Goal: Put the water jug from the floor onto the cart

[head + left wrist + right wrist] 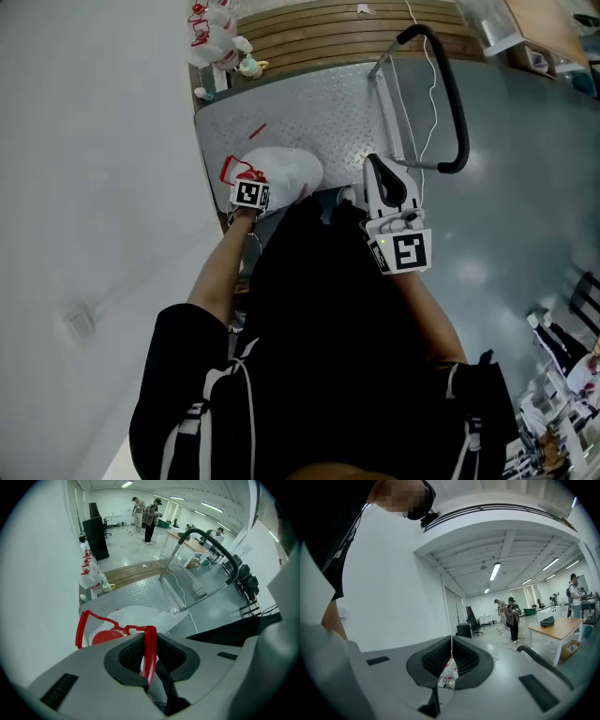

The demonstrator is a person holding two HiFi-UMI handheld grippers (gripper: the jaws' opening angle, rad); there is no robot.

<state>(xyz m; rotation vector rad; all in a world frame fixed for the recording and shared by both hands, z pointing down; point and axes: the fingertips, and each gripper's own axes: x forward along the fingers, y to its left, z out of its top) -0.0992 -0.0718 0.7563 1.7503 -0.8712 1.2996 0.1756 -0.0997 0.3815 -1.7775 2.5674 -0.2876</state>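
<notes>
Red handle [238,172] of the white jug [286,169] sits under the left gripper [251,192], which points down. The jug is over the near edge of the cart deck [309,117]. The right gripper [374,165] is beside the push bar [456,103].

Left gripper view: the jaws clamp the handle, with the jug just below.

Right gripper view: the jaws are together, holding nothing.

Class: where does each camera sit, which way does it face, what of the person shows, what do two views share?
Head view: on the head, facing down at the cart; torso, forearms, left gripper, right gripper show.
Left gripper view: on that gripper, facing down at the water jug; jaws clamp its red handle.
Right gripper view: on that gripper, facing level across the room; shut jaws, sleeve show.
Shared: head and left gripper views show jug and cart.
</notes>
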